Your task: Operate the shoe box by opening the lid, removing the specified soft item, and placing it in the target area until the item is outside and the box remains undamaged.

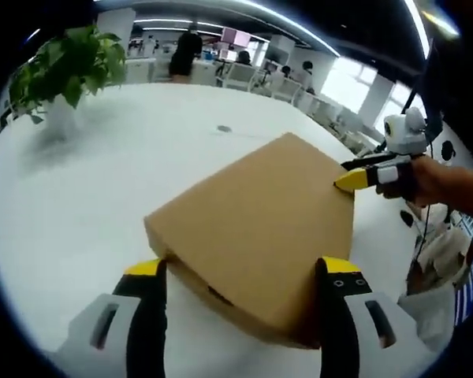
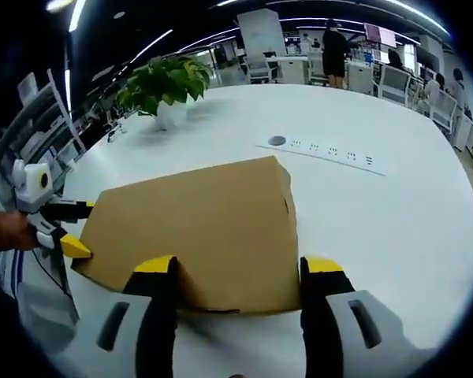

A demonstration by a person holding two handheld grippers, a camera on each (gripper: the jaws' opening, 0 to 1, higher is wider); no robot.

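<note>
A closed brown cardboard shoe box [image 1: 256, 228] lies on the white table [image 1: 94, 189], lid down. My left gripper [image 1: 243, 272] is open, its yellow-tipped jaws straddling the box's near end. From the right, the right gripper [image 1: 353, 173], held by a hand [image 1: 437, 181], reaches the box's far right corner. In the right gripper view the same box [image 2: 197, 224] sits between the wide-apart jaws of my right gripper [image 2: 238, 268], which is open. The left gripper [image 2: 72, 228] comes in from the left at the box's left corner. The box's contents are hidden.
A potted green plant [image 1: 67, 67] [image 2: 165, 83] stands on the far side of the table. A round grommet [image 2: 277, 141] and a flush power strip [image 2: 323, 151] lie beyond the box. Chairs, desks and people are in the background past the table's edge.
</note>
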